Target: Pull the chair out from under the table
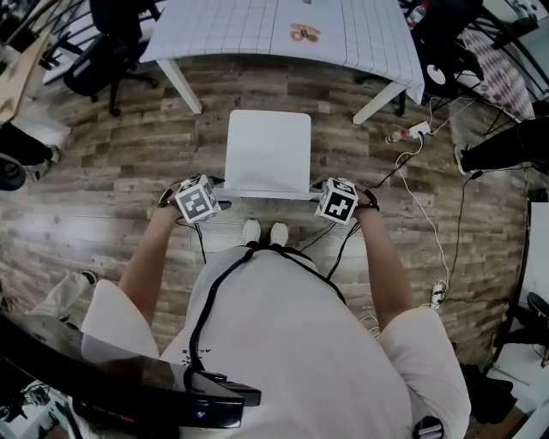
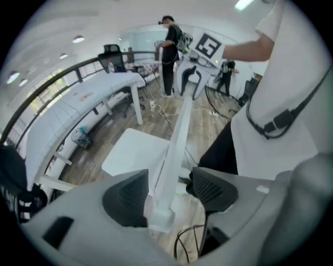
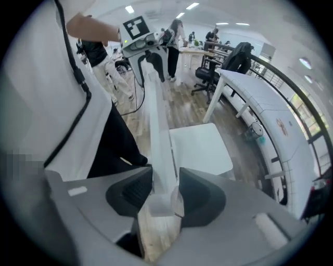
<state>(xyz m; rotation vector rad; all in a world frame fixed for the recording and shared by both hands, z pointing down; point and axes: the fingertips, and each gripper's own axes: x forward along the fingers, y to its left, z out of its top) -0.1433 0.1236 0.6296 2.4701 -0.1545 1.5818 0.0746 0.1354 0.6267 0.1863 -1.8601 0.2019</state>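
Chair [image 1: 268,150]: stands on the floor [image 1: 103,197], seat wholly clear of the table's [image 1: 257,26] near edge and in line with the gap between its two near legs. Its top rail [image 1: 266,194] lies just in front of the person's shoes [image 1: 264,231]. Judged: the pull-out is as good as done.

Left gripper [image 2: 169,195]: at the rail's left end, pointing steeply down. The jaws stand well apart with the rail [image 2: 179,135] between them and a gap on either side — nothing gripped.

Right gripper [image 3: 164,195]: at the rail's right end. The jaws are moderately apart and straddle the rail [image 3: 158,130]; the pads sit close to it but do not appear to press.

Risks:
- A further pull with the jaws this slack would slide off the rail; they must close first.
- More rearward travel would bring the chair against the shoes — the person would have to step back.
- Lifting by the rail alone could tip the seat forward.

Room: bare floor lies on both sides of the chair. Cables [image 1: 420,197] trail across the floor to the right, near enough to snag a leg if the chair swings that way. An office chair [image 1: 111,51] stands well apart at the table's far left corner. The left side is the freer one.
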